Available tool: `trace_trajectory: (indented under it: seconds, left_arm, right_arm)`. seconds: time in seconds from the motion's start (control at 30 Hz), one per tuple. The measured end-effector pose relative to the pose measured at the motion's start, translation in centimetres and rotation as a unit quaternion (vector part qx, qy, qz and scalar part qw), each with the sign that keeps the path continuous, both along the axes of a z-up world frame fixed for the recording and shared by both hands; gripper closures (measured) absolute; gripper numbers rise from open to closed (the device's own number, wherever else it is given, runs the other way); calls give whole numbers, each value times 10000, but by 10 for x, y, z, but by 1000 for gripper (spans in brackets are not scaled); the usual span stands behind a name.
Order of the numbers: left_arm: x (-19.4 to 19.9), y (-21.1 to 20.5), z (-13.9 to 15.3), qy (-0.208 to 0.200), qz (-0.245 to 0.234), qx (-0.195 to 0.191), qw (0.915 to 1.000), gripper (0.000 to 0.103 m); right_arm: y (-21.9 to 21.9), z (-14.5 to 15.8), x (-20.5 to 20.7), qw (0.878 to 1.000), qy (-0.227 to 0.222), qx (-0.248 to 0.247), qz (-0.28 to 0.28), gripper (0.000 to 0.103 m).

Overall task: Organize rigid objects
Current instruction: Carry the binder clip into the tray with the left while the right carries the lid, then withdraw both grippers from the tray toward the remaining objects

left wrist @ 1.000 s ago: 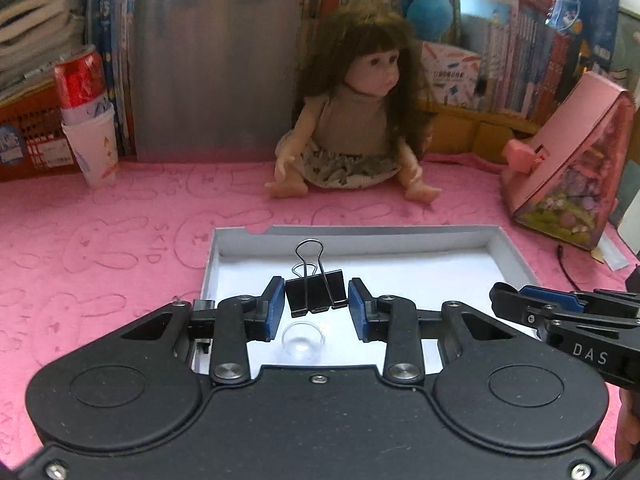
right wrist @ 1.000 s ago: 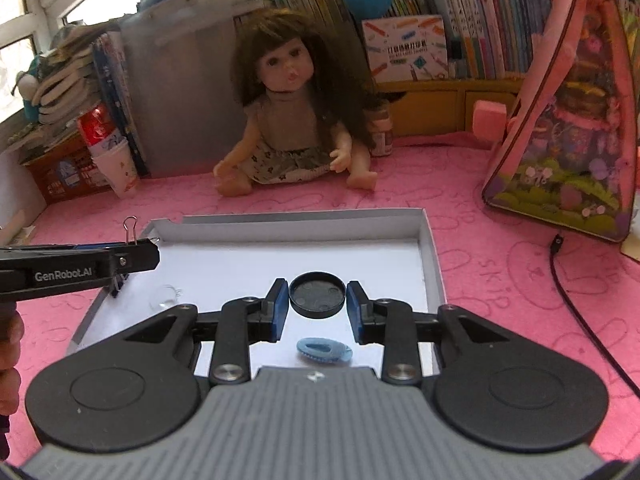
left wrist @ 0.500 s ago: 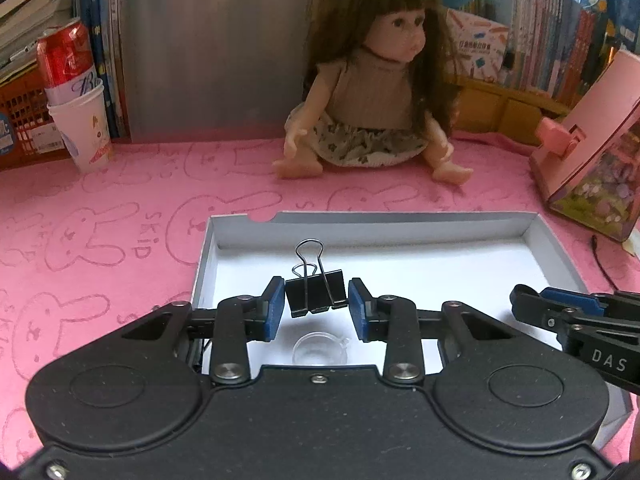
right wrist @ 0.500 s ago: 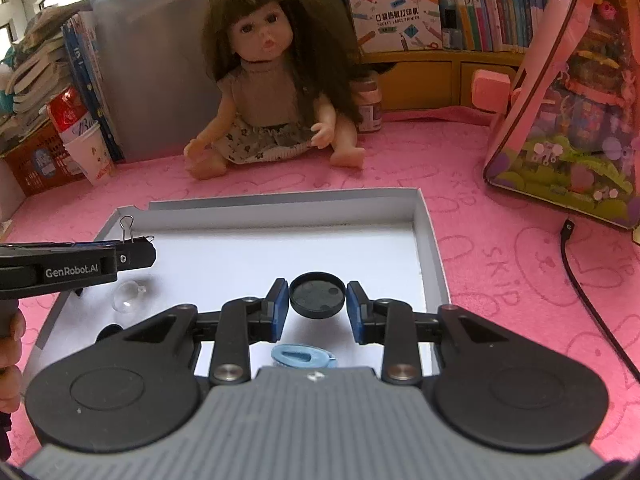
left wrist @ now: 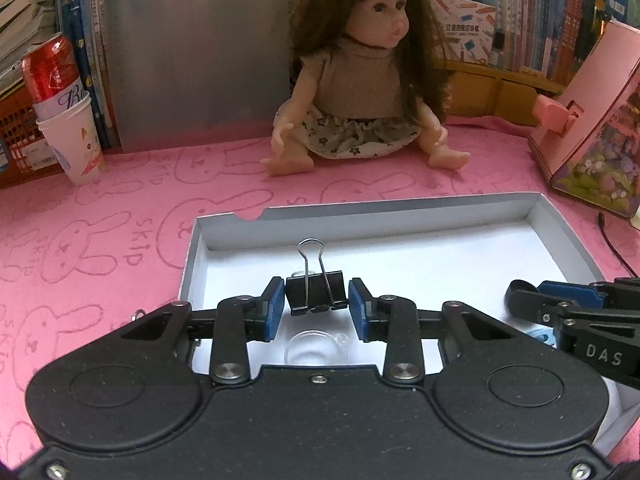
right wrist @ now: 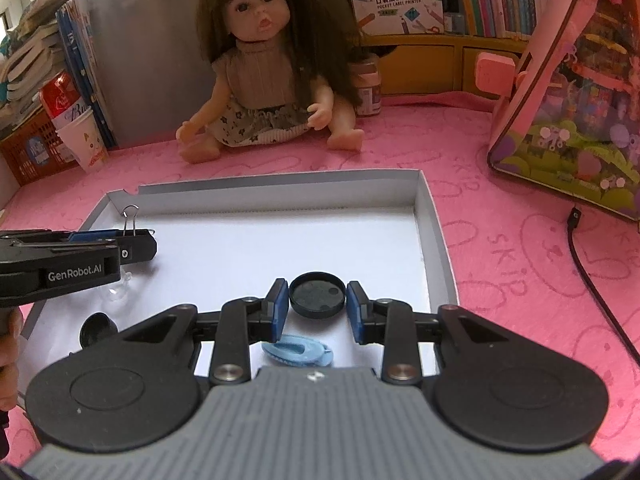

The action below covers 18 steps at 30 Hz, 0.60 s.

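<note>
Both hands are mid-drop-off here, so this is about setting things down clean rather than flinging them. The left gripper (left wrist: 316,304) has its blue pads pinched on the sides of a black binder clip (left wrist: 315,295), wire handles sticking up, held just above the white floor of the shallow cardboard box lid (left wrist: 400,210) near its left wall. The right gripper (right wrist: 316,305) is pinched on a black round cap (right wrist: 317,294), open side up, hanging over the right half of the same lid.

What's already in the lid matters: a clear plastic cup-shaped piece (left wrist: 316,350) sits right under the left jaws, and a light blue clip (right wrist: 298,353) lies just below the right ones (there's also a small black suction-cup-looking thing (right wrist: 97,327) in the near left corner, hard to say exactly what it is).

My take on doing it well: lower each piece until it's basically touching the floor of the lid before spreading the jaws, otherwise the cap rolls and the binder clip tips over. I'd nudge the left hand a bit forward so the clip lands past the clear piece instead of on top of it. Same for the cap and the blue clip. Then open only slightly and lift straight up so the pads don't drag anything
</note>
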State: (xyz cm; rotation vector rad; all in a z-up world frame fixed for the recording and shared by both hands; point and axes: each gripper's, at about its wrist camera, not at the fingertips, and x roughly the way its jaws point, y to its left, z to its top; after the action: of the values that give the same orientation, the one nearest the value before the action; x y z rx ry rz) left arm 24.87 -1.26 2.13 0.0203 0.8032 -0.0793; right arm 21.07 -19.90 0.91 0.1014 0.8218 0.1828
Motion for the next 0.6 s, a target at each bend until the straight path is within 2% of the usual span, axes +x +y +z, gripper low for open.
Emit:
trace_trajectory:
  seconds: [0.23,0.33,0.43,0.6]
  left_arm:
    - [-2,0,-1,7,-13,22,10000,70]
    - [-3,1,1,-8,15,3,10000,65]
    - [-9,2,6,-76,-6,8,10000,55]
    - [-24,2,15,-220,-123,66,9997,46]
  right_arm:
    - [1,-1,-2,10000,1,-25,24,64]
    - [1,0,-4,10000,-45,-16,26,63]
    - [2,3,-8,9999,-137,-20,37,48]
    - [2,12,-21,9992,-371,-79,89,39]
